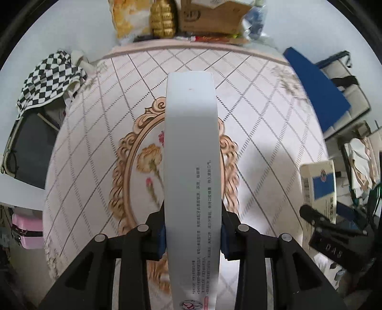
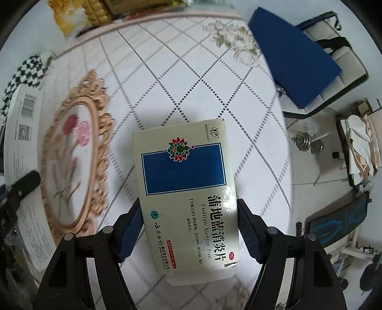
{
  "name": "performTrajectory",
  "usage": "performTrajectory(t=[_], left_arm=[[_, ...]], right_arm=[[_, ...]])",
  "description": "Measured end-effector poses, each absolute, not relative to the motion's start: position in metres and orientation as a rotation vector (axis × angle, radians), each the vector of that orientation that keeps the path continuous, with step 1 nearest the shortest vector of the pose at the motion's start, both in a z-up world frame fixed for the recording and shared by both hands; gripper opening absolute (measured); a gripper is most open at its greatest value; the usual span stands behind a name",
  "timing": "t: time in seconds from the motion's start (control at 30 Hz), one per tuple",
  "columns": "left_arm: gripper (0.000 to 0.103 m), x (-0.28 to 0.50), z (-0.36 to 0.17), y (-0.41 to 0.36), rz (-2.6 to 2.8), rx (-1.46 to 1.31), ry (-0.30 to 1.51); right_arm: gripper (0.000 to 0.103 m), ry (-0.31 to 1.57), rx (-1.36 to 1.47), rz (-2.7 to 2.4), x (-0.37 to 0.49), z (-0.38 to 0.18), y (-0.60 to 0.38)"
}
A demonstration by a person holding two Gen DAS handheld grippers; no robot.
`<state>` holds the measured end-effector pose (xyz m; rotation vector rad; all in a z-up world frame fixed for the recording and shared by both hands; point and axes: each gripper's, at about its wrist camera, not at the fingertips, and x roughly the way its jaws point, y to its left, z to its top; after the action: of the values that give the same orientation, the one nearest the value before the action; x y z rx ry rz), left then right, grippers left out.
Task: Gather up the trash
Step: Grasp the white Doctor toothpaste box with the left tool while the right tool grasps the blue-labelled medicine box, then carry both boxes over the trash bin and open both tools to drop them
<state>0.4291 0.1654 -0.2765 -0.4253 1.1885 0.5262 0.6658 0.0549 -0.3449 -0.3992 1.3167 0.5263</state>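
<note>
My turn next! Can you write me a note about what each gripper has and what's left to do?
Left gripper: shut on a long white box, held above the table.
Right gripper: shut on a medicine box with a blue panel, also above the table.
Done: both boxes are picked up.
Left: no bin shows in either view, so find one and drop both boxes in. Clutter at the table's far edge, including a cardboard box, may still need sorting.
</note>
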Motion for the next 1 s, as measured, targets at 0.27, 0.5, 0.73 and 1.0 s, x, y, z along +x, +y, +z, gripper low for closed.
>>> performTrajectory(t=[0.27, 0.5, 0.73, 1.0], left_arm=[[0.03, 0.336, -0.22, 0.125, 0.463, -0.399, 1.089], [0.03, 0.209, -0.187, 0.081, 0.36, -0.348, 1.019], [0.03, 0.107, -0.21, 0.052, 0.273, -0.379, 1.1], [0.03, 0.04, -0.311, 0.011, 0.196, -0.538, 1.327]], right_arm=[[0.076, 1.209, -0.3, 0.568, 0.546, -0.253, 0.006], [0.076, 1.127, -0.187, 0.55, 0.411, -0.198, -0.067], [0.076, 1.219, -0.094, 0.508, 0.282, -0.214, -0.126], [0.076, 1.473, -0.129, 0.456, 0.171, -0.323, -0.184]])
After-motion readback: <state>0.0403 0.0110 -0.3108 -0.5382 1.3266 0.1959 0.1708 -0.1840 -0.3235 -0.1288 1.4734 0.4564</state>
